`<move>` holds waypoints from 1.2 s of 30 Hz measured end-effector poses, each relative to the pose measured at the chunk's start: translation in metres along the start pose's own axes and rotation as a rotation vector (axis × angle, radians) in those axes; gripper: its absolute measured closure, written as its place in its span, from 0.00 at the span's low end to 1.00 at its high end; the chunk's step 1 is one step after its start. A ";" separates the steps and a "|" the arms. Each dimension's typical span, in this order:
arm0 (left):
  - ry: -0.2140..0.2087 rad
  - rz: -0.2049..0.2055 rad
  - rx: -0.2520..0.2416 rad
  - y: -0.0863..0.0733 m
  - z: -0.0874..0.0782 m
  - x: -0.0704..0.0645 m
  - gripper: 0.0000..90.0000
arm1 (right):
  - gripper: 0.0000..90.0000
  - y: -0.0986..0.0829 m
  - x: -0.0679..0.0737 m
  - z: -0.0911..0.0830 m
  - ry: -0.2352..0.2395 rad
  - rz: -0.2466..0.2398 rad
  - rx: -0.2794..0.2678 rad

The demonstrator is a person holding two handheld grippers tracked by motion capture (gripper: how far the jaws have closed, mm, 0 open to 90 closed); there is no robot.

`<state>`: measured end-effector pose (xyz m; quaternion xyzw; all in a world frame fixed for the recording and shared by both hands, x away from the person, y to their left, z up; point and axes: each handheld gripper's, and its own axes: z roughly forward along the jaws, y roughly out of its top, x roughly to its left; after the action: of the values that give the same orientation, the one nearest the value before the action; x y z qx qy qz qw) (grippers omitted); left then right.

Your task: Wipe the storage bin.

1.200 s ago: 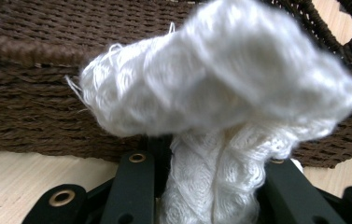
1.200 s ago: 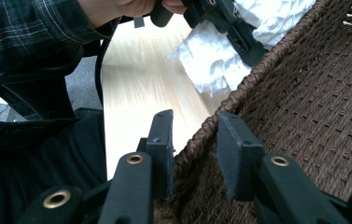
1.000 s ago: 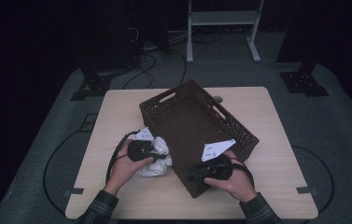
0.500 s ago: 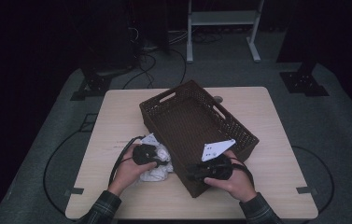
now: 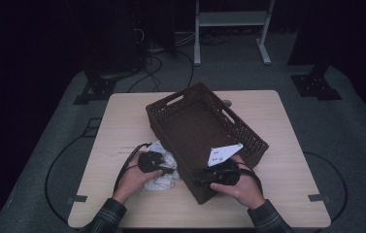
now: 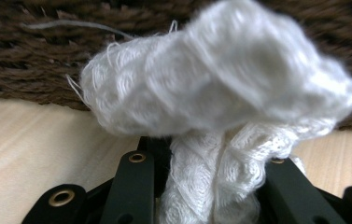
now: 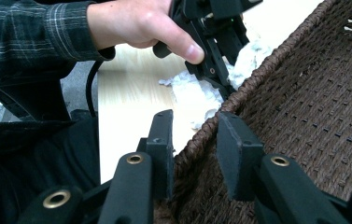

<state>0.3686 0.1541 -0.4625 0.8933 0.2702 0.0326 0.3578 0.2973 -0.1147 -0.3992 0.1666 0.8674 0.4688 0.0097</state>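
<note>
A white knitted cloth (image 5: 165, 175) lies crumpled on the table beside the brown woven basket (image 5: 197, 124). My left gripper (image 5: 170, 170) is shut on the cloth (image 6: 220, 93); a fold bulges above the jaws and the basket wall stands just behind it. My right gripper (image 5: 197, 180) straddles the basket's near corner. In the right gripper view one jaw is outside and one inside the rim (image 7: 201, 130), both pressed on the weave. That view also has the left gripper (image 7: 225, 91) over the cloth (image 7: 197, 95) next to the basket wall.
The basket sits diagonally on the light wooden table (image 5: 122, 126) and its inside looks bare. A small round grey thing (image 5: 226, 103) lies behind the basket. A white metal frame (image 5: 231, 19) and cables (image 5: 156, 53) are on the floor beyond the table.
My left gripper has slid a little nearer and toward the basket, taking the cloth along. My right gripper has stayed on the basket's corner.
</note>
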 end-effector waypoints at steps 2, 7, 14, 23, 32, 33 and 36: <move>-0.002 0.003 -0.028 0.002 -0.005 -0.001 0.76 | 0.74 0.002 -0.002 0.001 0.000 -0.002 0.003; -0.006 0.033 -0.061 0.010 -0.014 -0.005 0.76 | 0.74 0.004 -0.004 0.003 0.005 0.005 0.004; 0.001 0.057 -0.098 0.019 -0.024 -0.010 0.76 | 0.73 0.015 -0.005 0.005 -0.009 -0.015 0.067; -0.009 0.063 -0.136 0.024 -0.035 -0.015 0.76 | 0.73 0.006 -0.011 0.006 0.030 0.004 0.008; -0.023 0.075 -0.077 0.020 -0.018 -0.017 0.76 | 0.73 0.006 -0.009 0.006 0.026 -0.004 0.004; -0.025 0.073 -0.071 0.019 -0.016 -0.017 0.76 | 0.73 0.006 -0.009 0.006 0.025 -0.005 0.003; -0.028 0.075 -0.055 0.017 -0.010 -0.018 0.76 | 0.73 0.005 -0.009 0.006 0.024 -0.007 0.003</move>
<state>0.3589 0.1413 -0.4409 0.8930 0.2303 0.0411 0.3844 0.3087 -0.1095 -0.3997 0.1581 0.8686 0.4696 0.0008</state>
